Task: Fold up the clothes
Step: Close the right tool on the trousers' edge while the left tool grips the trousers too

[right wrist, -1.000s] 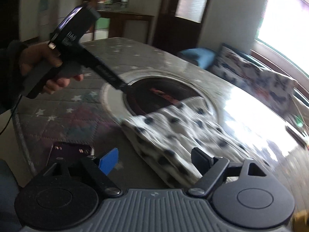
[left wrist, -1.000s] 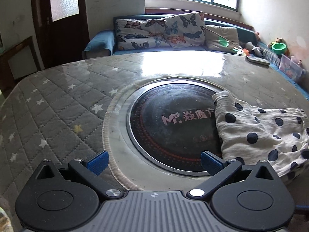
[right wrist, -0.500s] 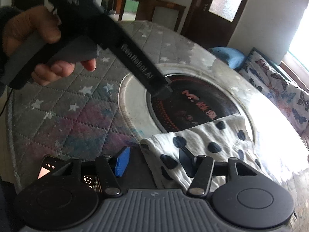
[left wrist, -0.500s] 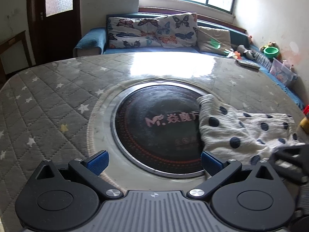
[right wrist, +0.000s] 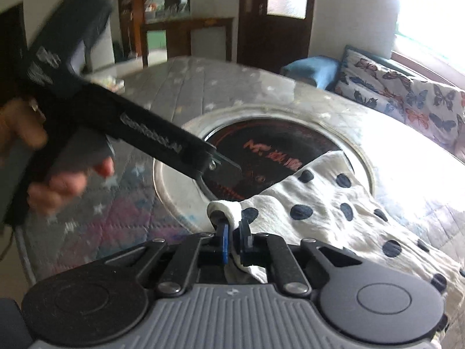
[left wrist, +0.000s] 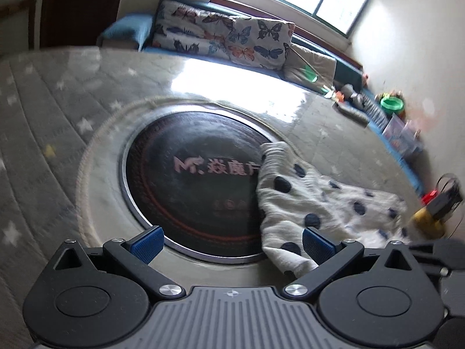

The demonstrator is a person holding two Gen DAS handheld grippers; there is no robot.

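Observation:
A white garment with dark polka dots [left wrist: 308,203] [right wrist: 328,206] lies partly on the round black hob [left wrist: 197,180] in the middle of the table and spreads to the right. My right gripper [right wrist: 234,234] is shut on the garment's near corner, and the cloth bunches out above the pads. My left gripper [left wrist: 232,242] stands open above the hob's near rim, with its right blue pad [left wrist: 318,245] next to the garment's edge and nothing between the fingers. In the right wrist view that left gripper [right wrist: 223,170], held by a hand [right wrist: 55,186], hovers over the hob.
The table wears a grey quilted cover with stars [left wrist: 37,133]. A sofa with butterfly cushions [left wrist: 229,40] runs behind it under the window. A yellow and black device [left wrist: 433,212] sits at the table's right edge. A door and cabinet [right wrist: 186,37] stand beyond the far side.
My right gripper's jaws have closed from wide apart onto the garment's corner. The left gripper has rolled, tilting its view, and stayed over the hob.

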